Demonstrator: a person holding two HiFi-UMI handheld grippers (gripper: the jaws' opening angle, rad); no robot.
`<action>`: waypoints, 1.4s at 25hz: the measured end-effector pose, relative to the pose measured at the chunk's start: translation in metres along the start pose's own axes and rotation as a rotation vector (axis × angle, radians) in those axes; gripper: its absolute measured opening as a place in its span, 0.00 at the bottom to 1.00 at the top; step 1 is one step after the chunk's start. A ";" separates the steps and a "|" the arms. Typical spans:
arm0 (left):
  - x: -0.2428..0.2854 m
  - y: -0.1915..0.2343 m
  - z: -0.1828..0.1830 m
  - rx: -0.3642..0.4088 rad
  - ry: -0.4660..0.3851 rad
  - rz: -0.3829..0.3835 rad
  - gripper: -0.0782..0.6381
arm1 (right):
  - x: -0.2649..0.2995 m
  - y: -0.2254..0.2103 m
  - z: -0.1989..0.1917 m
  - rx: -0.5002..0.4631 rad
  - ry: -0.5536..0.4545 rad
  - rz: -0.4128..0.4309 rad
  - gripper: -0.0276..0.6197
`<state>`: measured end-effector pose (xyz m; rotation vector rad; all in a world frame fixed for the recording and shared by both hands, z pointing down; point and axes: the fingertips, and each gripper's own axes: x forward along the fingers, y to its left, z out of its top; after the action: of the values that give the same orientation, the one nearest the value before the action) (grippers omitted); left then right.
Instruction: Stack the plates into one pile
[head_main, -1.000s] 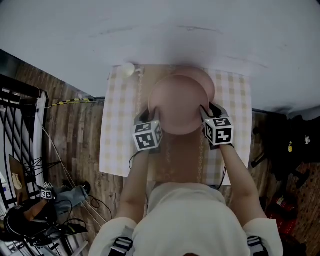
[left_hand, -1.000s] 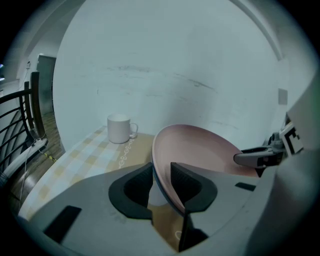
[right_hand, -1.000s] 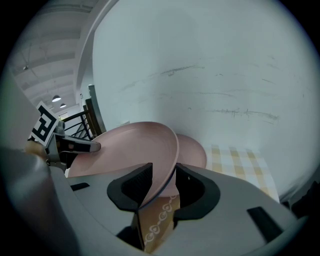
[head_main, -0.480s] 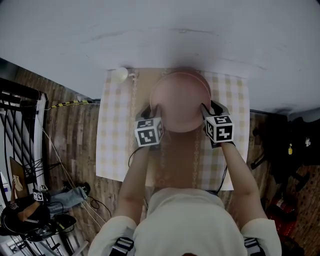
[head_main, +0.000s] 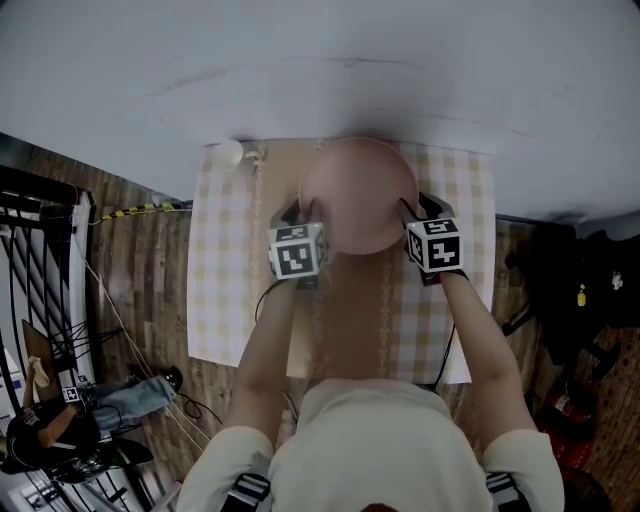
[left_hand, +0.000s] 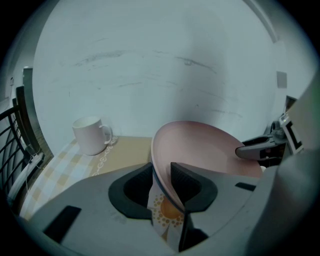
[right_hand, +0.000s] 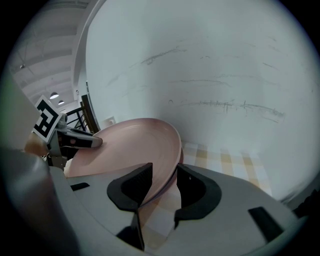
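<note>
A pink plate (head_main: 358, 195) is clamped at its left rim by the left gripper (left_hand: 162, 182) and at its right rim by the right gripper (right_hand: 165, 187). It is held over the checked tabletop's (head_main: 225, 280) far end, a white mug (head_main: 228, 154) standing to its left.

L tool (head_main: 300, 213), R tool (head_main: 413, 210) both clamped, arms fwd

Steep overhead, two close opposed views, shared plate (head_main: 358, 195)

pink plate (head_main: 358, 195) carried forward, toward wall (head_main: 320, 60)
</note>
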<state>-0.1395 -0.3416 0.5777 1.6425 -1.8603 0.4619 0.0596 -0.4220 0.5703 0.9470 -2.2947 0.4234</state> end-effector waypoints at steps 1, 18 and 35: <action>0.002 -0.001 0.001 0.005 0.006 0.001 0.24 | 0.002 -0.002 0.000 0.000 0.003 -0.001 0.25; 0.035 0.003 -0.007 0.079 0.064 0.062 0.26 | 0.031 -0.012 -0.008 0.019 0.041 0.012 0.25; 0.024 -0.009 -0.010 0.092 0.006 0.079 0.40 | 0.017 -0.011 -0.008 -0.034 0.018 0.018 0.27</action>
<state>-0.1293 -0.3553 0.5995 1.6288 -1.9312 0.5934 0.0609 -0.4347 0.5878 0.9031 -2.2880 0.3977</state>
